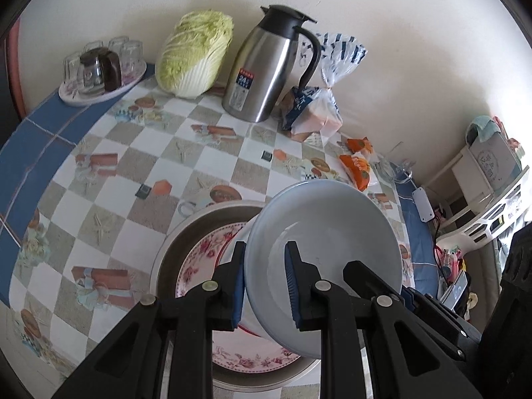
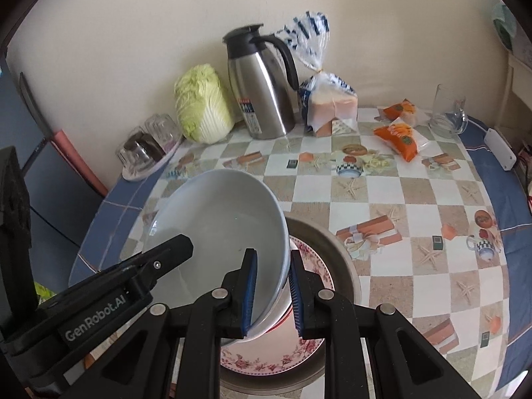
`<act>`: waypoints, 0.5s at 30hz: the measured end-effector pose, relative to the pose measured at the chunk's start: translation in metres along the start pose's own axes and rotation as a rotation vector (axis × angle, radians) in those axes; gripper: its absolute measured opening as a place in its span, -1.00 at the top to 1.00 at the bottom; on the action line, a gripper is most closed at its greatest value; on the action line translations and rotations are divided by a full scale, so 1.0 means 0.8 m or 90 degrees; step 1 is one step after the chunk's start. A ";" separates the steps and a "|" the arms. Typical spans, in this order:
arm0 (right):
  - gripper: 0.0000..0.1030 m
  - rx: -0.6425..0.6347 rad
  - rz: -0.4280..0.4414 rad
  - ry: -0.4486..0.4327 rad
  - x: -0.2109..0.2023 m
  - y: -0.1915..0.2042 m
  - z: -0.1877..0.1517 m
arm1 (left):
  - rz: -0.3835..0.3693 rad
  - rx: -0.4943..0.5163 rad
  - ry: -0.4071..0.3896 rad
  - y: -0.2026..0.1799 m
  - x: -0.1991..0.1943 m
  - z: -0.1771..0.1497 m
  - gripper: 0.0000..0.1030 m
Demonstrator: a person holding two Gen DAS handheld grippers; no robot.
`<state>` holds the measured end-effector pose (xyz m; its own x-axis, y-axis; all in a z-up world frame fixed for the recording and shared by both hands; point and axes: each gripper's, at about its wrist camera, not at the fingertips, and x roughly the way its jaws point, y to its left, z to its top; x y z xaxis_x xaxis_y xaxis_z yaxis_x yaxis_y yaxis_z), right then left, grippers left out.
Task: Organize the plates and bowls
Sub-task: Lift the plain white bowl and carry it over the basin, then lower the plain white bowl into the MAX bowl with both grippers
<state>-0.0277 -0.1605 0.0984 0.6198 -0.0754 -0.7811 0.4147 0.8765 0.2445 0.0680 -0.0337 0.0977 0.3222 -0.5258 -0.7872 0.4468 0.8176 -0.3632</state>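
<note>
Bowl [image 1: 327,259], pale blue-white and wide, hung tilted above the floral plate [image 1: 199,266], which lay inside a shallow metal basin [image 1: 173,249] on the checked surface [image 1: 133,173]. Its open mouth faced up and toward the two cameras, the high edge of the rim leaning away toward the wall; being round, it had no long axis to speak of. A second, smaller white bowl with a red line seemed to sit under it on the plate, though I could not be sure.

The left gripper [image 1: 265,282] pinched the rim on its own side, one blue pad [image 1: 292,282] inside the bowl and the other outside. The right gripper [image 2: 273,294] pinched the opposite rim the same way, one pad [image 2: 250,294] inside.

The left view alone showed a white shelf unit [image 1: 492,183] off past the edge. The right view alone showed the left tool's lettered black body [image 2: 99,299] reaching into the bowl. Both showed a cabbage [image 1: 194,55], a steel jug [image 1: 266,66], bagged bread [image 1: 316,113], orange packets [image 1: 357,166], a glass mug [image 2: 447,113] and a tray of glasses [image 1: 99,69] along the wall
</note>
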 end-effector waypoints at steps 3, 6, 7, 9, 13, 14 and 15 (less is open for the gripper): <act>0.60 -0.007 -0.012 0.014 0.010 0.001 -0.003 | 0.000 -0.004 0.010 0.005 0.009 -0.004 0.58; 0.60 -0.013 -0.020 0.026 0.019 0.002 -0.006 | -0.001 -0.006 0.013 0.008 0.011 -0.005 0.58; 0.60 -0.017 -0.023 0.031 0.023 0.003 -0.007 | 0.000 -0.007 0.013 0.009 0.012 -0.006 0.58; 0.59 -0.019 -0.027 0.039 0.028 0.004 -0.008 | 0.000 -0.010 0.014 0.011 0.012 -0.006 0.58; 0.54 -0.034 -0.046 0.034 0.031 0.010 -0.010 | -0.009 -0.017 0.019 0.015 0.015 -0.005 0.58; 0.54 -0.040 -0.052 0.031 0.031 0.011 -0.010 | -0.010 -0.018 0.019 0.015 0.015 -0.006 0.58; 0.54 -0.043 -0.057 0.030 0.032 0.012 -0.010 | -0.010 -0.018 0.019 0.015 0.015 -0.006 0.58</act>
<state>-0.0131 -0.1502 0.0762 0.5494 -0.1332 -0.8249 0.4205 0.8972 0.1352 0.0734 -0.0289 0.0819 0.2896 -0.5321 -0.7956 0.4275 0.8156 -0.3899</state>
